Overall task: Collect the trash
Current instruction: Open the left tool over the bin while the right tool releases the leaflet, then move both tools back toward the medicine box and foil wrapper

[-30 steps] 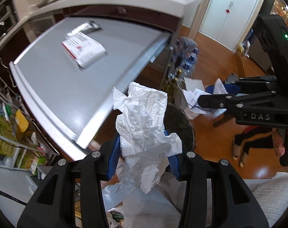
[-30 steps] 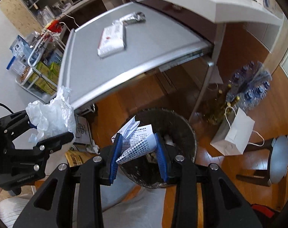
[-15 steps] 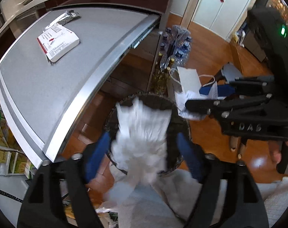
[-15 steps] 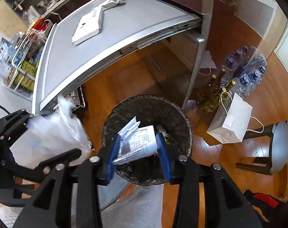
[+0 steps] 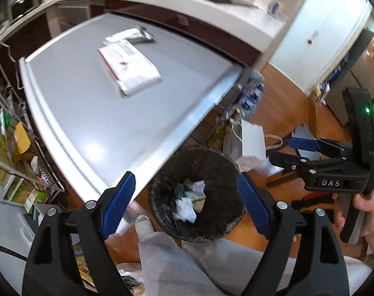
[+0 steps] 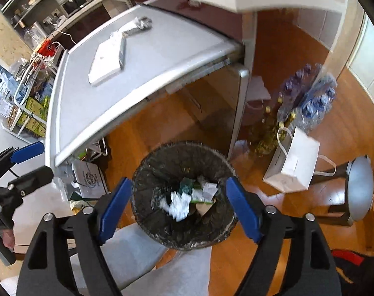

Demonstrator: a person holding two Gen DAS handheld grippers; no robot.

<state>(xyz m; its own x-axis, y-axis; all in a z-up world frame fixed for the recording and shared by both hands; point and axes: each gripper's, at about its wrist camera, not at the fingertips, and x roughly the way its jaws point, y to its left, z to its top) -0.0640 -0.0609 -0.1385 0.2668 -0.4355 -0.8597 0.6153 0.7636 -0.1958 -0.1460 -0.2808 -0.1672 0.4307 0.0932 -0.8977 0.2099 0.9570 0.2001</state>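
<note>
A round black-lined trash bin [image 5: 199, 197] [image 6: 182, 192] stands on the wooden floor below the table edge. Crumpled white paper [image 5: 185, 208] [image 6: 177, 206] and other scraps lie inside it. My left gripper [image 5: 184, 204] is open and empty above the bin. My right gripper [image 6: 178, 199] is open and empty, also above the bin; it shows in the left wrist view [image 5: 283, 151]. On the grey table [image 5: 88, 113] [image 6: 162, 56] lie a white packet [image 5: 130, 70] [image 6: 108, 59] and a silver wrapper [image 5: 135, 34] [image 6: 137, 26].
A white paper bag [image 6: 293, 162] [image 5: 251, 140], bottles [image 6: 307, 98] and a stool [image 6: 359, 187] stand on the floor right of the bin. A wire rack with boxes [image 6: 26, 103] [image 5: 7, 153] is left of the table. The person's grey-clad legs [image 5: 187, 259] are below the bin.
Both grippers opened over the bin. The crumpled white tissue left the left gripper and the folded paper left the right gripper; both now lie in the bin.
</note>
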